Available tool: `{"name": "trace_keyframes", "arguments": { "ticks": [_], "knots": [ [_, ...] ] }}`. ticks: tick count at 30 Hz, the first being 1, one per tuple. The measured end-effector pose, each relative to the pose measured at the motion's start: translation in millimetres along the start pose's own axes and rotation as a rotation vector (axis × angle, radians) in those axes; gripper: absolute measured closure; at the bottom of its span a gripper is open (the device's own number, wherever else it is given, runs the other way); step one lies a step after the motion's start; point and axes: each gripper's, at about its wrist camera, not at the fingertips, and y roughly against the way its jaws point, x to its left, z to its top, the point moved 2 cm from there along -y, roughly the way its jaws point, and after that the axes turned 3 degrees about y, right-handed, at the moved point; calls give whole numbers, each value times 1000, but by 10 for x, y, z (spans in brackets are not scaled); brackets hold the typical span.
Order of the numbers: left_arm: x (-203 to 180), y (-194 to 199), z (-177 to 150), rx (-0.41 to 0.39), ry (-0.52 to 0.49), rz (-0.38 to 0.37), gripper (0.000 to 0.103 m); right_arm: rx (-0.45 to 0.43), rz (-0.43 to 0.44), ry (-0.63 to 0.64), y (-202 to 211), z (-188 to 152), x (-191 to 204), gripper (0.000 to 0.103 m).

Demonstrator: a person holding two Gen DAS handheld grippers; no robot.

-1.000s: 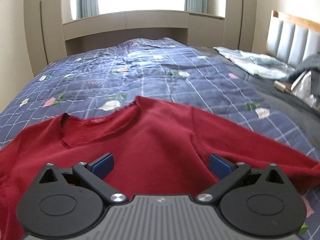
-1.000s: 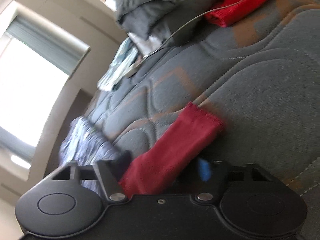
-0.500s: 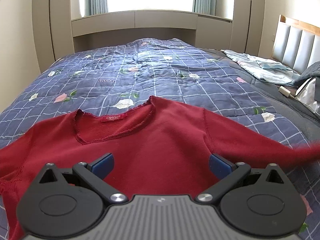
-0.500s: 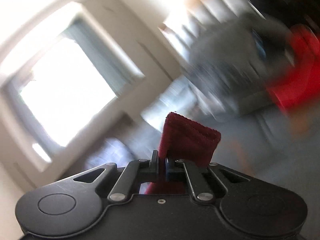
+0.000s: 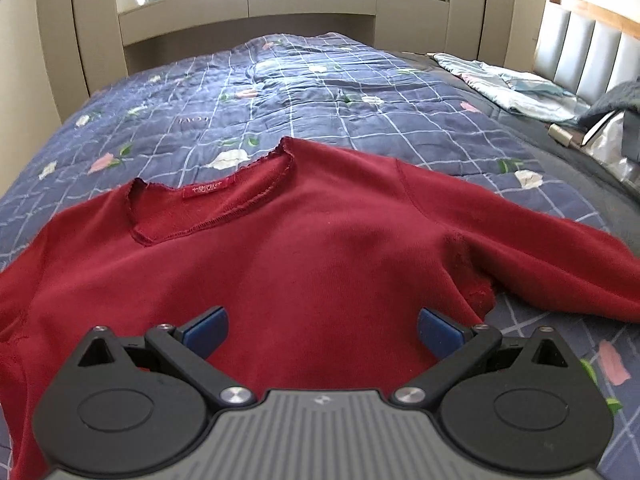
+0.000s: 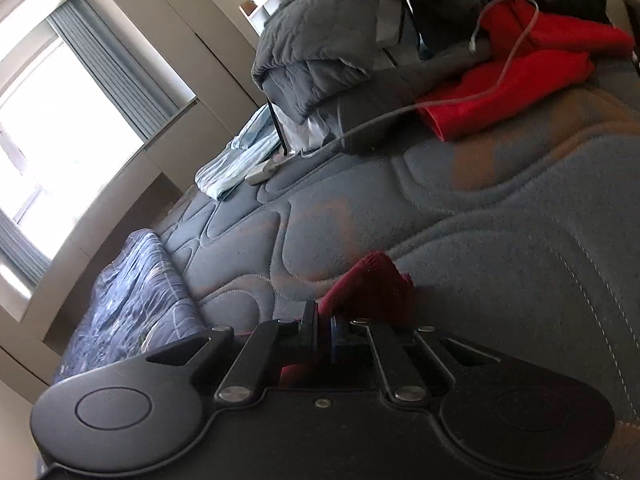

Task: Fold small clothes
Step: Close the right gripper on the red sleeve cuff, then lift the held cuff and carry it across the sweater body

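Observation:
A small dark red long-sleeved sweater (image 5: pixel 320 248) lies face up on the blue floral quilt (image 5: pixel 304 92), neckline toward the window, its right sleeve (image 5: pixel 560 256) stretched out to the right. My left gripper (image 5: pixel 322 326) hovers over the sweater's lower body, jaws wide open and empty. My right gripper (image 6: pixel 325 330) is shut on the sleeve's cuff (image 6: pixel 368 284), holding it low over the grey quilted mattress (image 6: pixel 500 240). The rest of the sleeve is hidden under that gripper.
A grey folded duvet (image 6: pixel 340 40), a bright red garment (image 6: pixel 520 80) with a white cable (image 6: pixel 400 120) and a pale blue cloth (image 5: pixel 512 92) lie toward the padded headboard (image 5: pixel 592 52). A window alcove (image 5: pixel 248 8) stands behind the bed.
My right gripper shut on the sleeve cuff, swung it up, then brought it back down over the grey mattress. The sleeve now lies stretched right. The left gripper stayed open over the sweater.

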Motion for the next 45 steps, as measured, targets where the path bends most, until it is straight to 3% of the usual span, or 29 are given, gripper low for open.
{"name": "trace_keyframes", "arguments": {
  "ticks": [5,9,13,19,25,33,40,43,45],
  "knots": [
    [239,199,142,-14,66,-51,0,-80,17,162,51,197,613,97],
    [555,424,269,-50,113,-59,0,-133,124,328,40,345,1479,97],
    [984,671,374,-97,168,-37,0,-144,310,488,16,265,2515,97],
    [1727,1036,414,-167,276,35,0,-87,580,715,0,-459,3981,97],
    [2465,1266,300,-214,386,103,0,56,760,865,27,-1585,4852,98],
    [3049,1075,-40,-180,490,135,0,210,856,1160,190,-3029,5102,98],
    [3090,774,-180,-137,509,126,0,257,872,1325,275,-3666,4978,94],
    [3041,684,-137,-142,504,97,0,271,888,1330,271,-3685,4880,71],
    [2976,645,-105,-150,490,65,0,288,907,1311,260,-3612,4790,46]
  ]
}}
